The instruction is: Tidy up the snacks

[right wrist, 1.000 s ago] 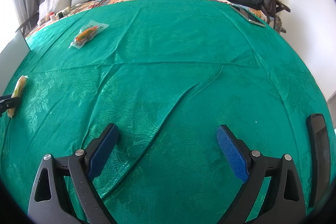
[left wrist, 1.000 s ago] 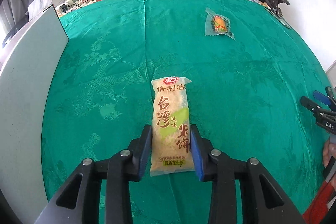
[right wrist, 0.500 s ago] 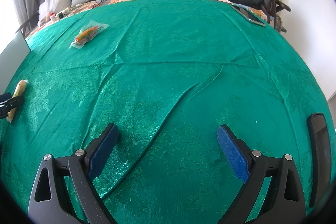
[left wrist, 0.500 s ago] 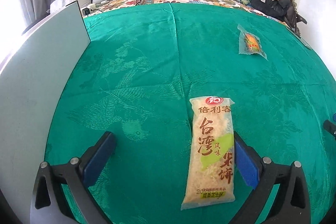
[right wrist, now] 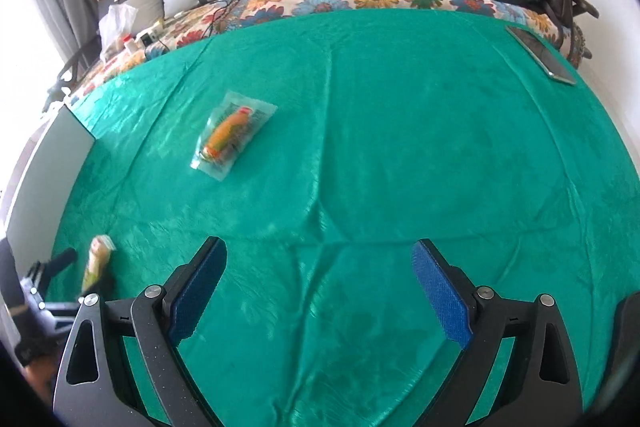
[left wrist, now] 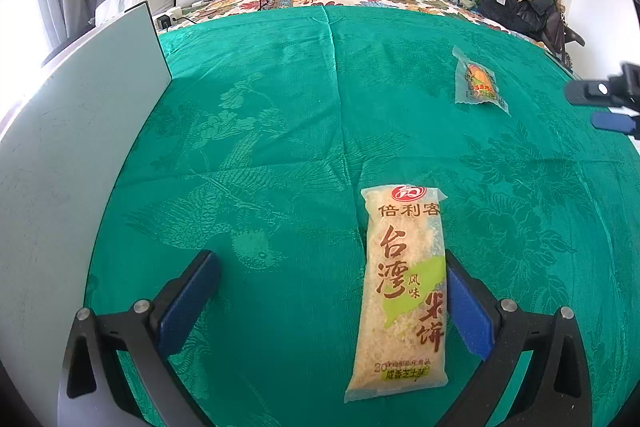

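Lying released between just-opened left gripper (left wrist: 328, 303) jaws: rice cracker pack (left wrist: 404, 283).

Glossy plastic snack packet (left wrist: 404, 291) on sheeny green woven cloth (left wrist: 280, 131)

Left gripper (left wrist: 328, 295): pointing steeply down, jaws just opened, now spread wide, gripping nothing. Right gripper (right wrist: 320, 287): pointing steeply down, jaws spread wide, empty.

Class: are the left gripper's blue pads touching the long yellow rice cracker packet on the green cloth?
Cannot tell. In the left wrist view one pad stands clear of the packet; the other meets its edge without a visible gap.
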`<state>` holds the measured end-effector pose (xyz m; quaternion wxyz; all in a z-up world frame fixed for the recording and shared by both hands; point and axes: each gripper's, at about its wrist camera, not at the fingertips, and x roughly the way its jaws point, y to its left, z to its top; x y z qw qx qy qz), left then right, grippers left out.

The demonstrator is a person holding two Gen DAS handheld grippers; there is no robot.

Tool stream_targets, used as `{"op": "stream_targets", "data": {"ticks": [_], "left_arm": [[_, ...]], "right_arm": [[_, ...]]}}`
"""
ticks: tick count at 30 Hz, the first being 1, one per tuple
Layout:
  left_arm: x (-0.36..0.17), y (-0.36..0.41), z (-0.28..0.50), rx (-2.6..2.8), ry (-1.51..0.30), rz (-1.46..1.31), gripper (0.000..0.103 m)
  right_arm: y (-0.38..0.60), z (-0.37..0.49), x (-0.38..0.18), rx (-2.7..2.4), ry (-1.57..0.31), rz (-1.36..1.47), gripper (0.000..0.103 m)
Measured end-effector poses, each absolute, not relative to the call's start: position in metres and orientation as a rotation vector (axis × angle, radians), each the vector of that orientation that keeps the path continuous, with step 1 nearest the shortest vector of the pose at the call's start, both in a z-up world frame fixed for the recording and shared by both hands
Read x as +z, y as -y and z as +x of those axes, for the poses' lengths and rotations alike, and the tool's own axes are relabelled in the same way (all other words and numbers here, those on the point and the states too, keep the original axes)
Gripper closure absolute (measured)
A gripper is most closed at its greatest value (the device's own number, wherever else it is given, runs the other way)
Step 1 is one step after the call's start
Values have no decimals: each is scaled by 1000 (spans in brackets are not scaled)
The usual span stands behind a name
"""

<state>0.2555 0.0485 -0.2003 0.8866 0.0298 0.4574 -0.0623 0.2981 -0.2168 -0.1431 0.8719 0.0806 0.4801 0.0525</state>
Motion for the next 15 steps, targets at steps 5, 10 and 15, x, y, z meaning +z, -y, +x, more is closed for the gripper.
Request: {"op": "stream_targets", "data": {"ticks": [5, 10, 15], "left_arm": [[-200, -48, 255, -130, -951, 62, 0], [-200, -48, 255, -129, -951, 62, 0], [-200, -48, 255, -129, -951, 62, 0]], "right_arm": [[161, 382, -171, 116, -1134, 231, 8], [134, 412, -188, 0, -1148, 226, 7], [130, 408, -186, -66, -1101, 55, 57]]}}
